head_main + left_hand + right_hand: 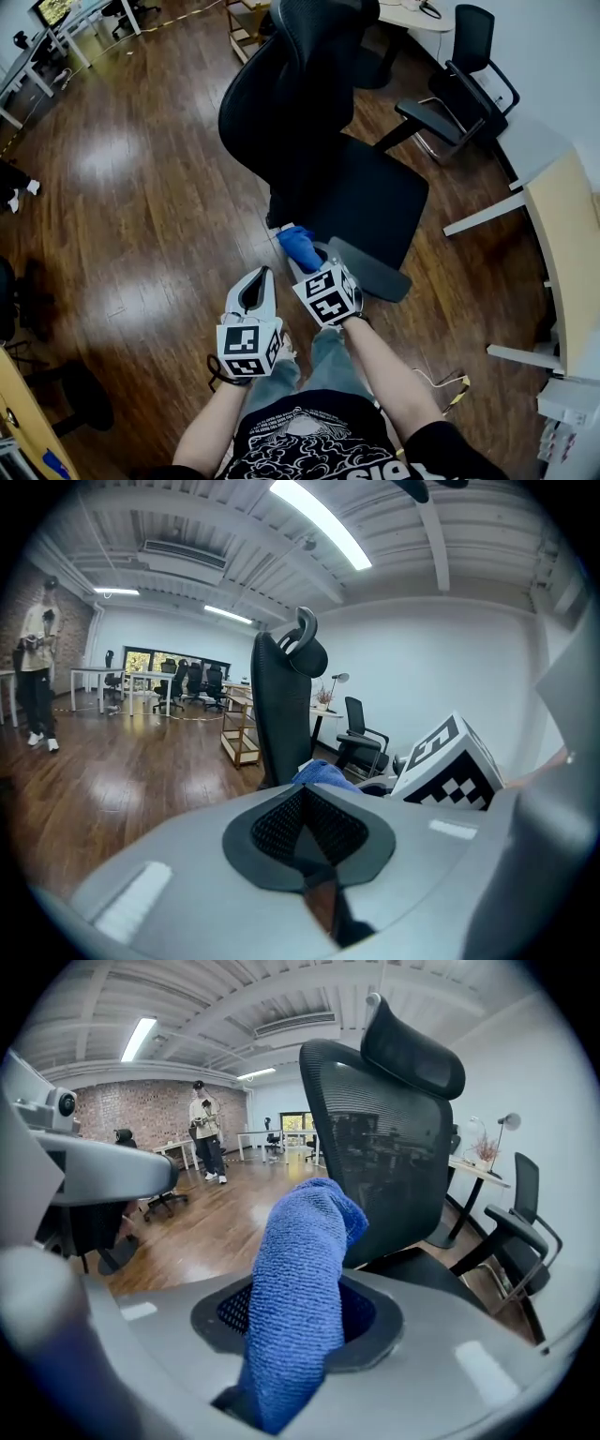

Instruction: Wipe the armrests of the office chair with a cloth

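A black mesh office chair (281,103) stands in the middle of the wooden floor, its back turned toward me in the right gripper view (384,1147). Its near grey armrest (372,271) lies just right of my right gripper (314,267). The far armrest (427,112) sticks out beyond the seat (375,202). My right gripper (300,1321) is shut on a blue cloth (302,1269), which stands up between the jaws and shows at the chair's base (300,247). My left gripper (253,292) hangs beside it, shut (309,832) with nothing in it, the cloth (323,772) peeking just beyond.
A second black chair (473,47) stands at the back right by a light wooden desk (562,234). A wooden shelf cart (246,23) is behind the chair. A cable (450,389) lies on the floor near my right. A person (206,1143) stands far off.
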Demonstrator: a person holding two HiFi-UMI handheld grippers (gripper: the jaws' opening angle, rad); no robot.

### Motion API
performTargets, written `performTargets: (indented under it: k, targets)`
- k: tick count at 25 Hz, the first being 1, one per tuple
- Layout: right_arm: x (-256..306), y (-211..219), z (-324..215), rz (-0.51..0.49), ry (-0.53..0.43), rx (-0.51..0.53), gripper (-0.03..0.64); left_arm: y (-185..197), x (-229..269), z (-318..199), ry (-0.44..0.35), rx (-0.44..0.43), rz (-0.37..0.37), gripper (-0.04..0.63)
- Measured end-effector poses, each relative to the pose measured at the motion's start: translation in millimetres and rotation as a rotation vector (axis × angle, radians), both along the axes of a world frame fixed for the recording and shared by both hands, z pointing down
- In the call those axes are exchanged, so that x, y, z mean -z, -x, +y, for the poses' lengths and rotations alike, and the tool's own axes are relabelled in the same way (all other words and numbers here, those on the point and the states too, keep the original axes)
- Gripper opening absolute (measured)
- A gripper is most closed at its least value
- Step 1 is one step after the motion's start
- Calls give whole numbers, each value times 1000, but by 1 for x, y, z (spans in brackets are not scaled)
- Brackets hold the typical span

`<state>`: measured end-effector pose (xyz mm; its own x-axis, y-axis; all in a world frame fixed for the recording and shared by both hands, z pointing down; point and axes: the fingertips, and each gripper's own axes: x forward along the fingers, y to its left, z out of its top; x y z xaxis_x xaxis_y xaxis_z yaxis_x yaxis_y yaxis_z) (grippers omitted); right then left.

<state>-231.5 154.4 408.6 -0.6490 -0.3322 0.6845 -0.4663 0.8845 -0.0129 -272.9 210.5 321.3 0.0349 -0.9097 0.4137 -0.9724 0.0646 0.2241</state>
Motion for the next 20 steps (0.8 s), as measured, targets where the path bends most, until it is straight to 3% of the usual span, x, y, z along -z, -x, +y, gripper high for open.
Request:
performTargets:
  k: [13, 20]
  targets:
    - [-28, -61, 35, -9, 50, -170, 141, -35, -10, 4, 2, -139, 1, 4]
    - [-39, -116, 44, 20, 53, -269, 141, -80, -24, -5, 12, -245, 28, 3]
